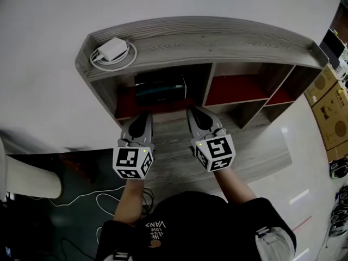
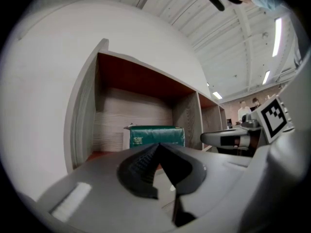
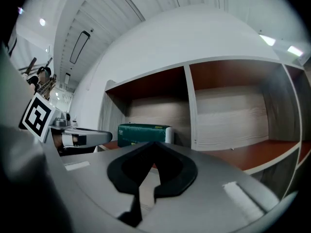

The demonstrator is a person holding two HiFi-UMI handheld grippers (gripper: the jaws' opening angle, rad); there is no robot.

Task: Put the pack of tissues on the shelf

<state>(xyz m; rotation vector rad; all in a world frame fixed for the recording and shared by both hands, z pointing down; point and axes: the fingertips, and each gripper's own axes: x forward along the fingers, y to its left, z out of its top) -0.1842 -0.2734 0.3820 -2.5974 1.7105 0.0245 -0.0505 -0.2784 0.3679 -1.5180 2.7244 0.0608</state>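
The left gripper (image 2: 158, 144) had its jaws pressed fully together, dark pads meeting at the tip with nothing between them. The right gripper (image 3: 154, 143) was shut the same way, also empty. In the head view the two were held side by side, near each other but apart, each with its marker cube (image 1: 132, 162) toward the person's forearms. Both pointed level at the shelf (image 1: 217, 42) from over its wood-grain lower board (image 1: 261, 145).

Just past the fingertips, and touching neither gripper, the pack of tissues (image 1: 160, 88) lay inside the shelf's left compartment. It was a dark green pack with a white end, resting on the red floor of that compartment close to the back wall. It lay left of the upright divider (image 1: 208, 83). The left gripper faced it almost straight on, while the right gripper saw it off to its left.

On the shelf's top, at the left end, lay a white charger (image 1: 113, 49) ringed by its coiled cable. Cardboard boxes (image 1: 329, 110) stood on the floor at the far right, and loose cables (image 1: 81, 200) lay on the dark floor to the left of the person.
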